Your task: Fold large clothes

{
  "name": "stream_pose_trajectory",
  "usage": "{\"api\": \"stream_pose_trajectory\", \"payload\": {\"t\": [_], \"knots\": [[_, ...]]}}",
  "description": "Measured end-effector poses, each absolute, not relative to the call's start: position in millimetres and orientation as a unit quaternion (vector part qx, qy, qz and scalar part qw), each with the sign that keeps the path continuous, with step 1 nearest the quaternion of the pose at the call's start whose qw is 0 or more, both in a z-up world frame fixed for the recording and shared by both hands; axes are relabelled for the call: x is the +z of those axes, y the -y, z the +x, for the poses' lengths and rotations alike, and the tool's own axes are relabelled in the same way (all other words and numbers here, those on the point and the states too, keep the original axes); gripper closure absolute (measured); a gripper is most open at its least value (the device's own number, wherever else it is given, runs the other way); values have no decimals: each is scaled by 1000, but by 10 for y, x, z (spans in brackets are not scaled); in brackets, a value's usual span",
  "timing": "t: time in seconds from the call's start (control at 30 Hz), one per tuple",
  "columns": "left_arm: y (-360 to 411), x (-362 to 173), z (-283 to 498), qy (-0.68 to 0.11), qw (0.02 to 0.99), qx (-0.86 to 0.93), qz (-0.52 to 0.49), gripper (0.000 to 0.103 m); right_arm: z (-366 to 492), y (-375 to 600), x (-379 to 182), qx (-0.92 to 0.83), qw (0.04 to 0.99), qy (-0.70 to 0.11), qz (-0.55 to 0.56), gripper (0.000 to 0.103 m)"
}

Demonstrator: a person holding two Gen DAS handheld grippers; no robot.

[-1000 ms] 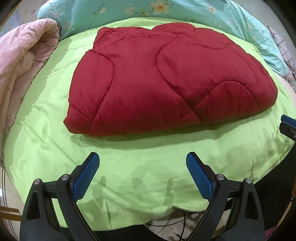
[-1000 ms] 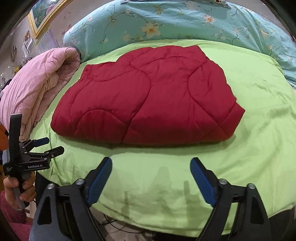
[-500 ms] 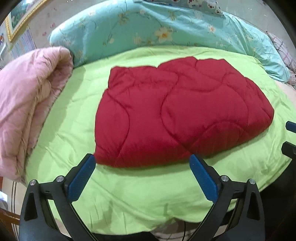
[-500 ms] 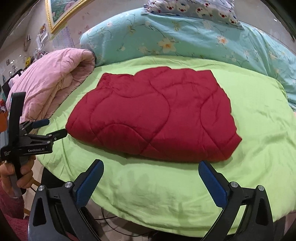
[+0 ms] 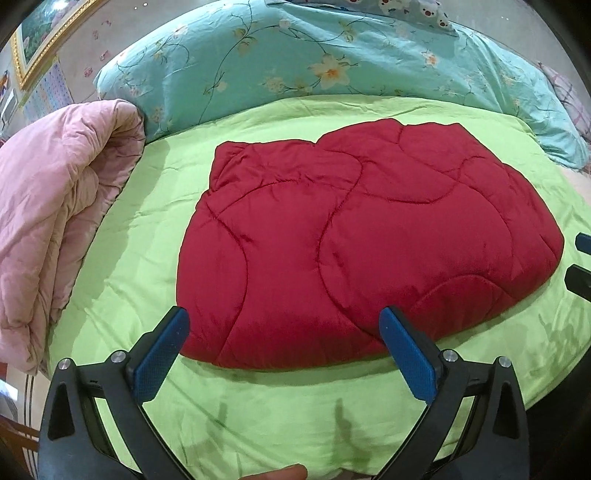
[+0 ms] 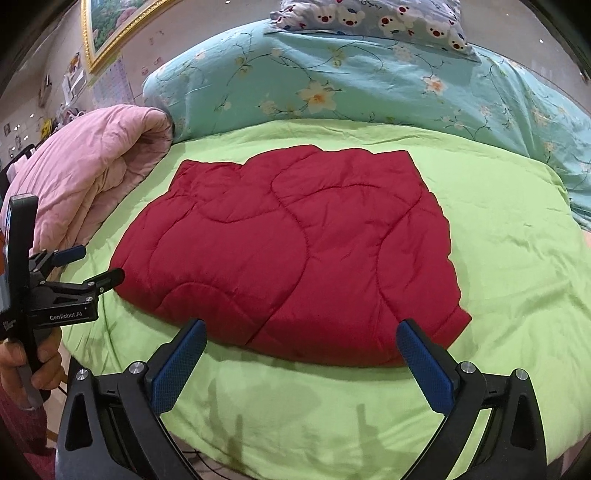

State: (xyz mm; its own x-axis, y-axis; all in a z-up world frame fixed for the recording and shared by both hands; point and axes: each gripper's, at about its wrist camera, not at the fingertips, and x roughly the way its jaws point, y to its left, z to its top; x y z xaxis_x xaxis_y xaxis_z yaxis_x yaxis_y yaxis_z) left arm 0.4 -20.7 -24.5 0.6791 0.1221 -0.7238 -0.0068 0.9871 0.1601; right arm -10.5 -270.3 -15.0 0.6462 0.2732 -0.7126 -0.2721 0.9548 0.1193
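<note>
1. Left gripper (image 5: 282,332): jaws spread wide, just finished opening, nothing between the blue pads (image 5: 408,360); hanging above the near edge of the red quilted garment, clear of it.
2. Right gripper (image 6: 301,345): same, jaws wide apart after opening further, nothing pinched; above the near edge of the red quilted garment, no contact.
3. Red quilted garment (image 5: 369,240): folded into a compact padded bundle, lying flat in the middle of the lime-green bedsheet (image 5: 258,413); curved stitch lines across the top.
4. From the right wrist view: left gripper (image 6: 94,264) visible just left of the garment's near-left corner, held by a hand (image 6: 26,363) on its handle.
5. From the left wrist view: tips of the right gripper (image 5: 580,262) at the frame edge, right of the garment.
6. Pink comforter (image 5: 55,221): bunched up left of the garment, apart from it.
7. Teal floral duvet (image 5: 332,66): piled behind the garment, past the sheet's far edge.
8. Bear-print pillow (image 6: 373,18): on top of the duvet, behind the garment.
9. Gilt-framed picture (image 6: 110,26): on the wall, beyond and left of the garment.
</note>
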Motion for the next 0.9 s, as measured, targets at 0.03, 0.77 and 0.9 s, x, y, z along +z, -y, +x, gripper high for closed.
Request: {"api": "stream_pose_trajectory", "payload": {"t": [0.03,0.77,0.9], "knots": [[207,-248,14,-400,913,35,71,0,-86,2705,-160,151,906,-394,1,0],[111,-357,232,-413,909,32,53,0,226,2530,-338,168,891,-423,-11,0],[118,-347,250,-411,909,31,55,0,252,2529,-361,167,889,-426,-10,0]]}}
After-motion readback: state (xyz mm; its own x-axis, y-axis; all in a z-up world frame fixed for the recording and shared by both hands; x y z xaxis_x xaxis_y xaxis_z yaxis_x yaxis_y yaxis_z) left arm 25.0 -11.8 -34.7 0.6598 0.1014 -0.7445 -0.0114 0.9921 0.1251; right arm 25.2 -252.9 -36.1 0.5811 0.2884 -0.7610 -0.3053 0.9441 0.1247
